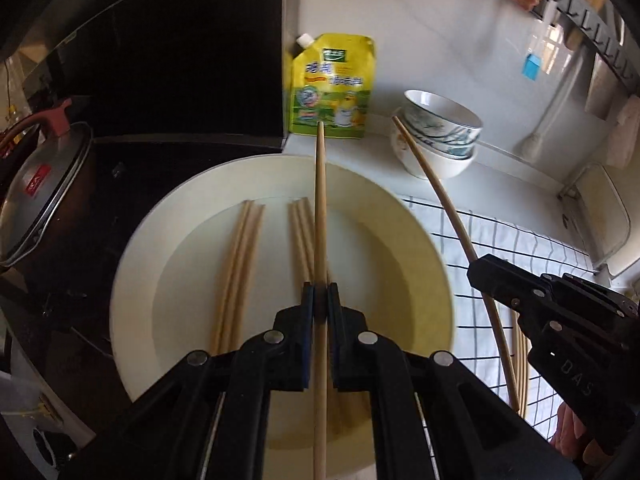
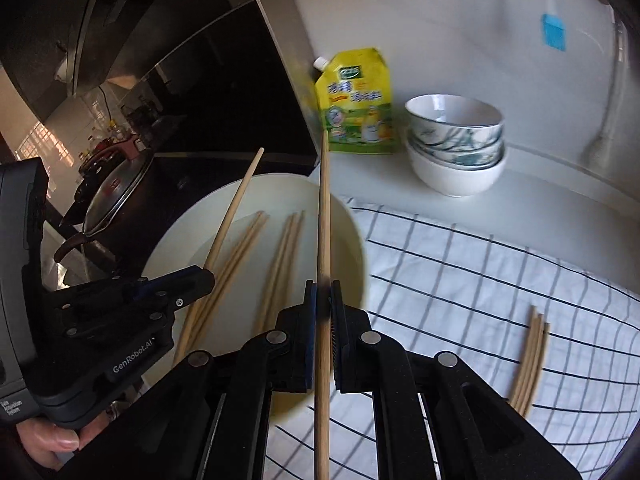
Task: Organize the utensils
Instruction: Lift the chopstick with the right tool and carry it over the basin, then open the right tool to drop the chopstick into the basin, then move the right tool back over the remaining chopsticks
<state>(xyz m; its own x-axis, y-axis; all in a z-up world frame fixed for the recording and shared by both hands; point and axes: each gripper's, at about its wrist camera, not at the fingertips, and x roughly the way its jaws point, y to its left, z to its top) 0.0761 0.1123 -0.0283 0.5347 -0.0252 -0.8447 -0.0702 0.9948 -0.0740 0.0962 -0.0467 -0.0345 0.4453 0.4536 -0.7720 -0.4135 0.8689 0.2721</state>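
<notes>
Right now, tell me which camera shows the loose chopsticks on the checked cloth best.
The right wrist view: the loose chopsticks lie in plain sight as a bundle on the checked cloth. In the left wrist view the right gripper hides most of them; only a sliver shows.

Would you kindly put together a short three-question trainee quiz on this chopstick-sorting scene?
1. True or false: each of the two tongs, left and right, is shut on a single chopstick.
2. Where do the loose chopsticks not yet on the plate lie?
A. in the stacked bowls
B. on the checked cloth
C. on the pot lid
3. Fill in: the yellow pouch stands against the wall, beside the stacked ____.

Key:
1. True: the left chopstick and right chopstick are each clamped.
2. B: the bundle lies on the cloth.
3. bowls
</notes>
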